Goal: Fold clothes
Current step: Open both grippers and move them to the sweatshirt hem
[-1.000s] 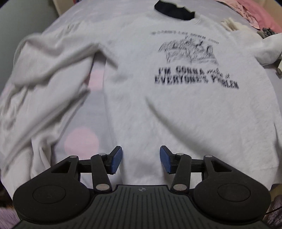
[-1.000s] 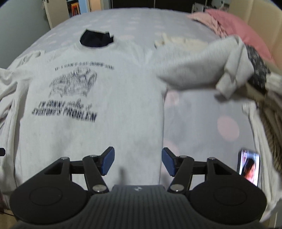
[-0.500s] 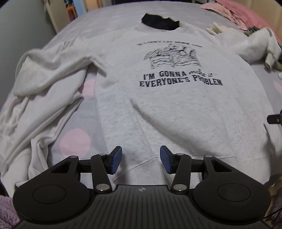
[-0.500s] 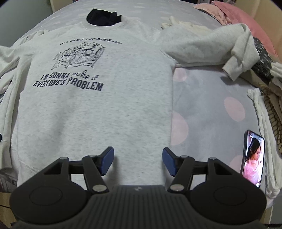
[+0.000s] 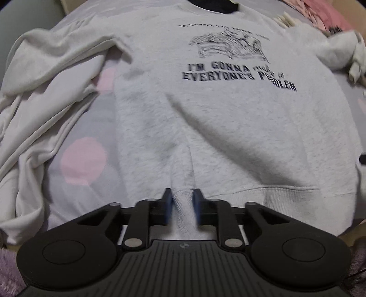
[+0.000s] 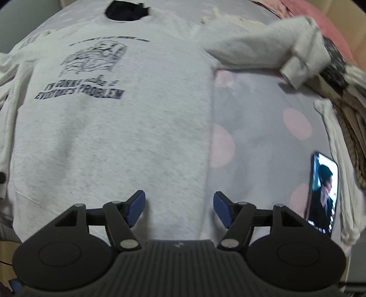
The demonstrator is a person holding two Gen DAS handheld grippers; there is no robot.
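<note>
A light grey sweatshirt (image 5: 228,128) with dark printed lettering lies face up on the bed, its ribbed hem toward me. My left gripper (image 5: 182,206) is shut on a pinched ridge of that hem, left of the hem's middle. The sweatshirt (image 6: 114,128) fills the left half of the right wrist view. My right gripper (image 6: 179,209) hangs open over the hem's right corner, with nothing between its fingers. One sleeve (image 5: 52,68) is bunched at the left, the other sleeve (image 6: 263,54) lies folded at the upper right.
The bed sheet (image 6: 263,146) is pale lilac with pink dots. A lit phone (image 6: 322,196) lies on it right of my right gripper. Other clothes (image 6: 347,96) are piled along the right edge, and a pink garment (image 5: 324,16) sits far back.
My left gripper moved forward onto the hem and shut on it, raising a ridge of cloth. My right gripper dropped closer to the hem's right corner and stayed open.
</note>
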